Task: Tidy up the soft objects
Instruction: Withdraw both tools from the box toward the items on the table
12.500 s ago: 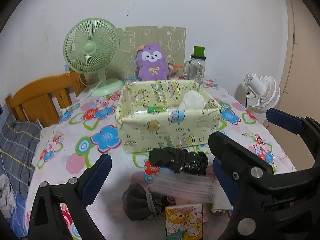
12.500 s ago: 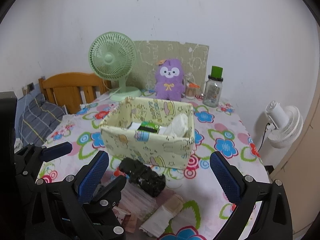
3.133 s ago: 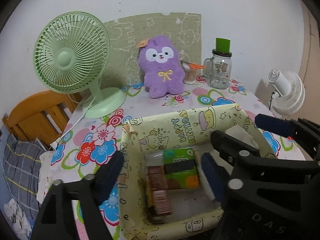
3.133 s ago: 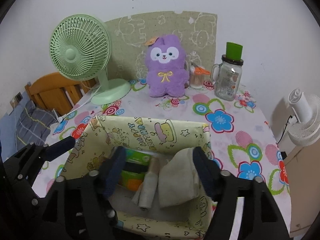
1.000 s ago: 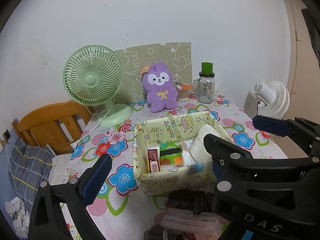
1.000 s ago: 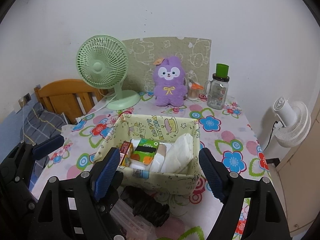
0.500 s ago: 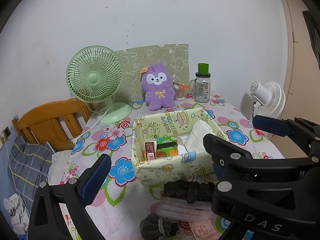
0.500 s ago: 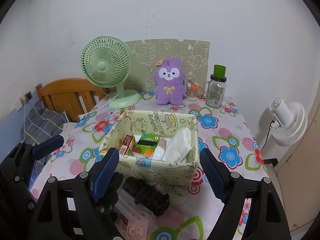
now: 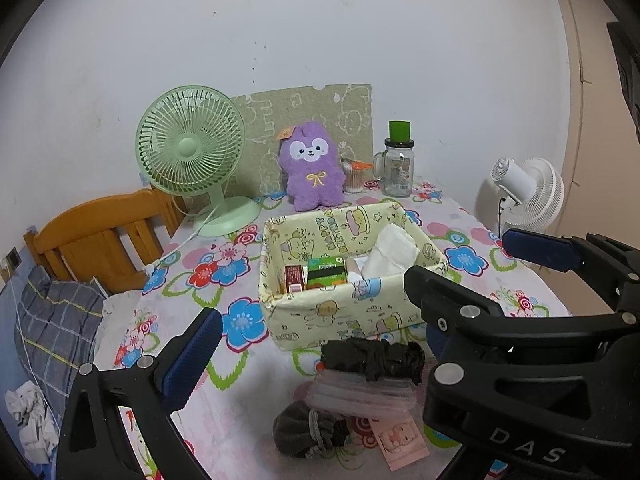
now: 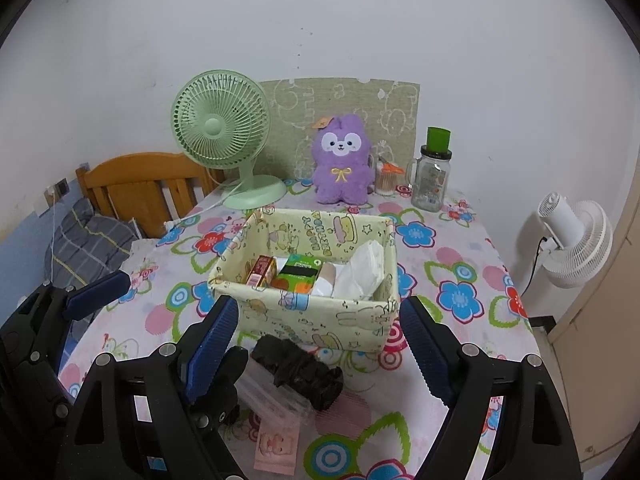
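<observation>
Both tools hang over the near edge of the table, nothing in either. The right gripper (image 10: 320, 344) has its jaws spread wide and bare, framing the front wall of the fabric bin (image 10: 320, 312). The left gripper (image 9: 320, 344) gapes just as wide, only one blue pad (image 9: 192, 354) fully clear.

Just under them, against the bin's near wall, sits the black crumpled bundle (image 10: 300, 368) on top of a stack of clear packets (image 9: 360, 394). Closer to the near edge lie a dark drawstring pouch (image 9: 308, 434) and a pink card (image 9: 402, 442).

My call: the next pick is one of these loose soft pieces, most likely the bundle. To do it well, come straight down over its middle, squeeze across its narrow width, and lift clear before crossing the bin's rim, so the packets beneath don't drag along.

Inside the bin stand a red carton (image 10: 262, 270), a green box (image 10: 298, 274) and white folded cloth (image 10: 360, 270); free room looks tight.

Hard to read: the pouch is out of the right view, the left gripper's right finger is covered by the other tool's black frame, and what the bundle is made of stays unclear.
</observation>
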Motion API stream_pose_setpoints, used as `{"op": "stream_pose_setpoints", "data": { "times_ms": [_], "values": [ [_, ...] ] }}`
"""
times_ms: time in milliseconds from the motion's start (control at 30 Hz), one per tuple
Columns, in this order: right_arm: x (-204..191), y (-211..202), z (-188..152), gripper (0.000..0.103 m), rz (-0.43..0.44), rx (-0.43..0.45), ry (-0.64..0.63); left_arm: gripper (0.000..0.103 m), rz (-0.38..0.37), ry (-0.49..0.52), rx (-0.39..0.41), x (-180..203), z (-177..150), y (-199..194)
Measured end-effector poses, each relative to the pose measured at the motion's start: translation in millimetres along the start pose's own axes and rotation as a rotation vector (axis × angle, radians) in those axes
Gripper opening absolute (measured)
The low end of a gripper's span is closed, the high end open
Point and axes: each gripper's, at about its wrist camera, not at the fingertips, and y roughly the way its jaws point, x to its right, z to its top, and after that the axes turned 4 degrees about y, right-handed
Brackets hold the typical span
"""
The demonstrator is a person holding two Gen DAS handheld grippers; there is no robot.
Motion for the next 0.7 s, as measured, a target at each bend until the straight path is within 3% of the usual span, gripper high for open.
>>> {"op": "stream_pose_setpoints", "data": {
  "times_ms": [700],
  "values": [
    [-1,17,-48,0.085,0.0,-0.061,-0.006,0.103,-0.051,-0.03,-0.079,2,-47,24]
  ]
}}
